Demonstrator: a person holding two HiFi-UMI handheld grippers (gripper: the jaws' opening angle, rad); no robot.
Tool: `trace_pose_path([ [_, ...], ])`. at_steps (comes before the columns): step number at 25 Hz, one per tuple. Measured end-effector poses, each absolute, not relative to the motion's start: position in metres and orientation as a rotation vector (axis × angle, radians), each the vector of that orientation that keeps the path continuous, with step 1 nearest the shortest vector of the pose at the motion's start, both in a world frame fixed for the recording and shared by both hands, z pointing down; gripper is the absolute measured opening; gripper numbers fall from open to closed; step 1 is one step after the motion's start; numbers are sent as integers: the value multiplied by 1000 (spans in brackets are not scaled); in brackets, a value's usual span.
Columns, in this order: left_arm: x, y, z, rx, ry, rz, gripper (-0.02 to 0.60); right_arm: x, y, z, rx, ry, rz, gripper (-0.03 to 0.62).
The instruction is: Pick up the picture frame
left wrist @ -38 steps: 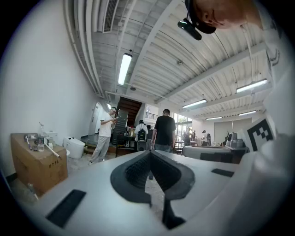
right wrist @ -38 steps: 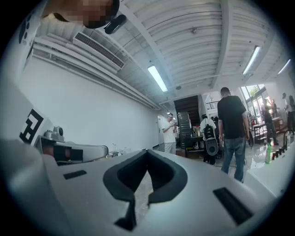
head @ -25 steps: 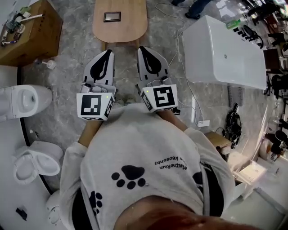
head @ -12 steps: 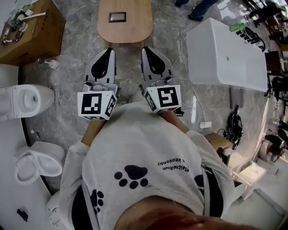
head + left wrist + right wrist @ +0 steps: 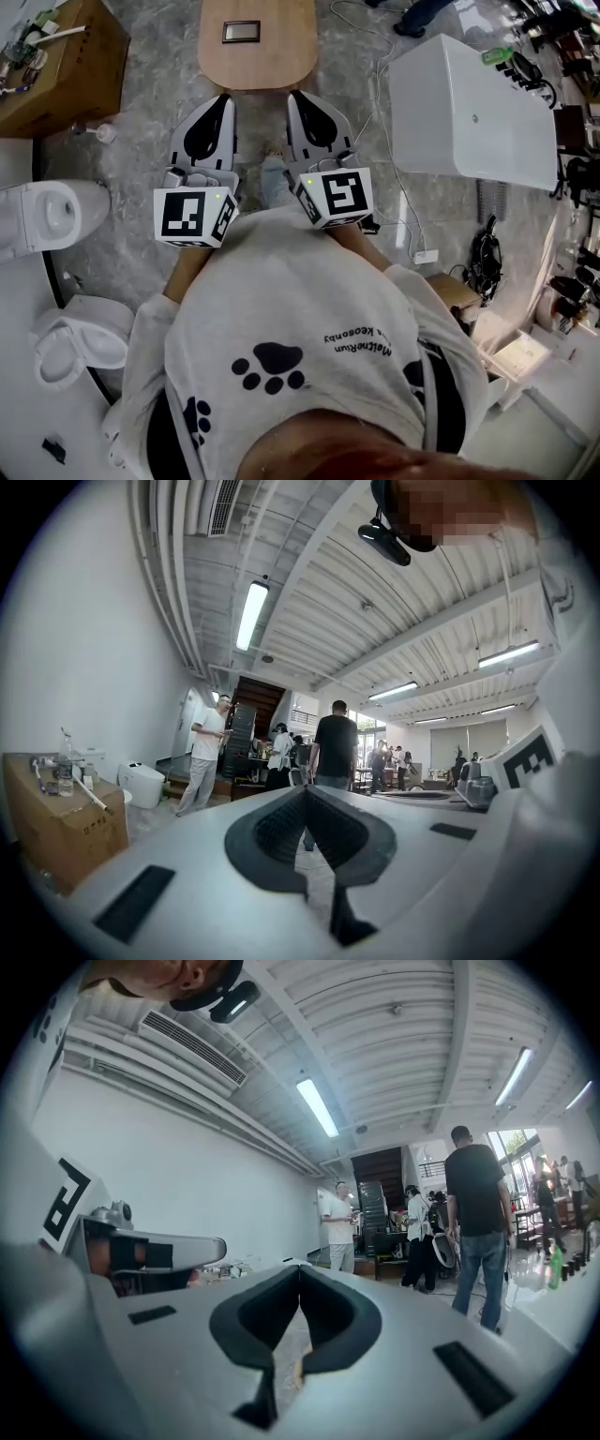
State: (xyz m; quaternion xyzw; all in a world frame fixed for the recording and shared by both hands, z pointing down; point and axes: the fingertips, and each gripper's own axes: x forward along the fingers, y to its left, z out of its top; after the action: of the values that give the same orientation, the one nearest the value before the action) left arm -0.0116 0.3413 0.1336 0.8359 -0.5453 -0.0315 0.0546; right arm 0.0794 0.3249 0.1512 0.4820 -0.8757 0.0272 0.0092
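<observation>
A small dark picture frame (image 5: 241,31) lies flat on an oval wooden table (image 5: 267,66) at the top of the head view. Both grippers are held level in front of the person and point toward the table, just short of its near edge. My left gripper (image 5: 222,99) is shut with nothing between its pads; in the left gripper view (image 5: 306,790) its black pads meet at the tip. My right gripper (image 5: 298,97) is shut and empty too, and its pads meet in the right gripper view (image 5: 298,1268). Neither gripper view shows the frame.
A cardboard box (image 5: 70,70) with clutter stands at the upper left, with white toilets (image 5: 47,211) (image 5: 66,342) along the left side. A large white tub (image 5: 469,103) sits to the right, with cables (image 5: 394,202) on the floor. Several people (image 5: 334,747) stand farther off.
Both grippers have edged a little closer to the table's near edge and stay shut. A shoe has come into view on the floor between them.
</observation>
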Motion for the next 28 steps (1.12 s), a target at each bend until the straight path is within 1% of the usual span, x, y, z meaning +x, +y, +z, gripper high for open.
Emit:
trace_pose_path([
  [18, -6, 159, 133, 2470, -1752, -114, 8, 94, 124, 154, 1377, -2786, 146, 9],
  [28, -6, 111, 141, 2447, -1769, -62, 8, 94, 72, 166, 1334, -2808, 217, 9],
])
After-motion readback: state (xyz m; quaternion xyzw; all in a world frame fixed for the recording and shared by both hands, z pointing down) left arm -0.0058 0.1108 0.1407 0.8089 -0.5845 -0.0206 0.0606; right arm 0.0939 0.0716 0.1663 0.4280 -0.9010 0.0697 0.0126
